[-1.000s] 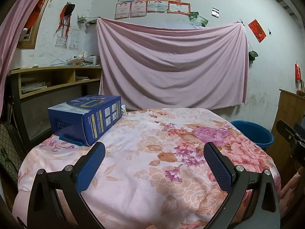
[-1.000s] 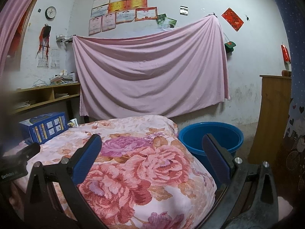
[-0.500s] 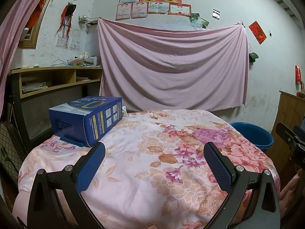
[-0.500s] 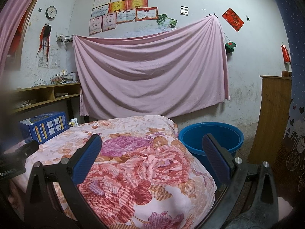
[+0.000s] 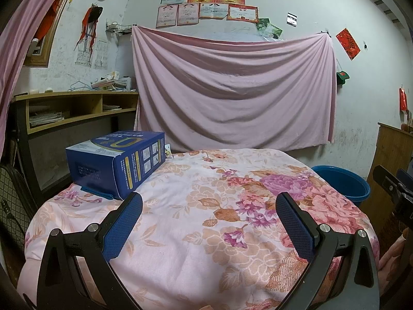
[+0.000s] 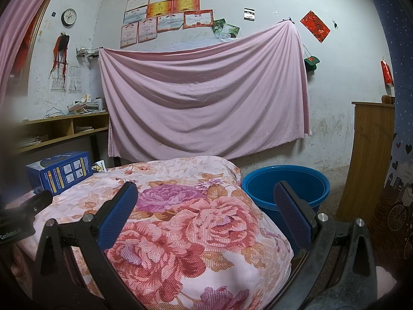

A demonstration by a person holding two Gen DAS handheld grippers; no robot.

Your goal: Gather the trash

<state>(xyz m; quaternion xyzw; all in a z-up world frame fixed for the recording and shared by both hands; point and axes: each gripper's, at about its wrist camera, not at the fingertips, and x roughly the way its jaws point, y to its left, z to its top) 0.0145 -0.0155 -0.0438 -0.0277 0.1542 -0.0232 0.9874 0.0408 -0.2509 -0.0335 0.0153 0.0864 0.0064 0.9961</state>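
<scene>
From my left wrist camera, my left tool (image 5: 209,209) hangs with its blue pads spread wide and nothing between them, over the near edge of the table (image 5: 180,232), which is draped in a floral cloth. The blue box (image 5: 116,165) lies flat on the table's far left part, just beyond my left finger; its long axis runs from near-left to far-right, with one short end facing me and the other pointing toward the pink sheet (image 5: 232,90) on the wall. A small packet (image 5: 168,152) peeks out behind the box's far corner, too little of it showing to tell what it is. The blue basin (image 5: 343,180) stands on the floor past the table's right edge, its near side cut off by the cloth. My right tool enters at the right border as a dark blurred shape. Against the picture from a second ago, the box sits slightly higher and a touch more to the right in this view. From my right wrist camera, my right tool (image 6: 205,204) is also spread and empty above the table's right corner (image 6: 193,232). The blue box (image 6: 60,171) is small at far left, the packet (image 6: 98,166) just beside it, and the basin (image 6: 286,180) is partly hidden behind my right finger. This view is almost unchanged.
</scene>
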